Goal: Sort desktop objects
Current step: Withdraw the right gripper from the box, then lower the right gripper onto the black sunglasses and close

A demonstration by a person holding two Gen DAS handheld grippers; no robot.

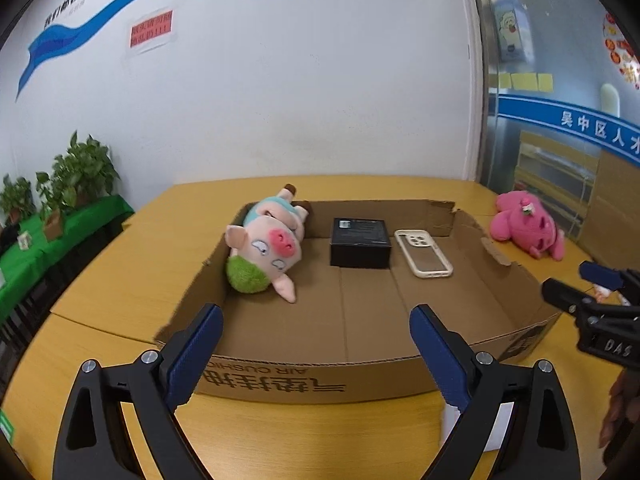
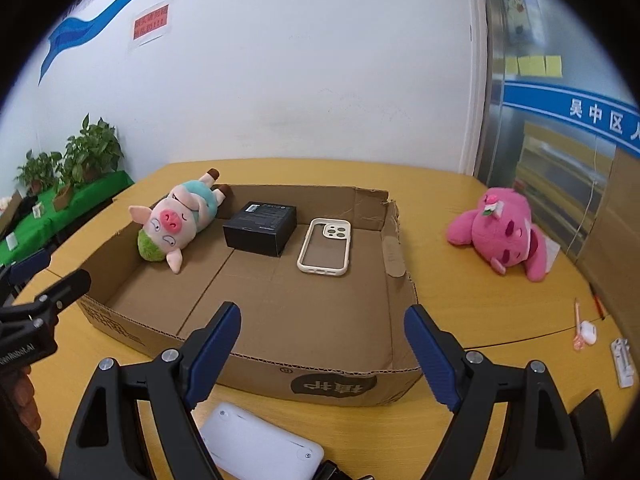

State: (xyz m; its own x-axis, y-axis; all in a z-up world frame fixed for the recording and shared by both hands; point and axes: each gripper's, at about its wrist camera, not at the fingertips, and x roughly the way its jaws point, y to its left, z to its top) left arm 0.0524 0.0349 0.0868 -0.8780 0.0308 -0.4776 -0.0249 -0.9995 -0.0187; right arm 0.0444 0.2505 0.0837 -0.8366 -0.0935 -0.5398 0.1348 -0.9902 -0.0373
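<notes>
- Altogether, two plush pigs are counted: a pale pig plush with a green cap [image 1: 267, 249] inside the shallow brown cardboard tray [image 1: 360, 312], a pink one [image 1: 528, 229] outside.
- One black box [image 1: 360, 242] and one cream phone case [image 1: 423, 253] are seen within.
- Only the right wrist view shows a white rounded device [image 2: 260, 444].
- Both the left gripper [image 1: 316, 322] and the right gripper [image 2: 322, 322] are spread, empty.

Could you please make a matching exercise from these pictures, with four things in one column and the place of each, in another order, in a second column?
Things:
1. pig plush toy
2. black box
3. phone case
4. pink plush toy

Places:
A. on the yellow table, outside the cardboard tray, to its right
B. in the middle of the tray, near the back wall
C. in the tray, leaning on the left wall
D. flat on the tray floor, just right of the box

Pairs: 1-C, 2-B, 3-D, 4-A
</notes>
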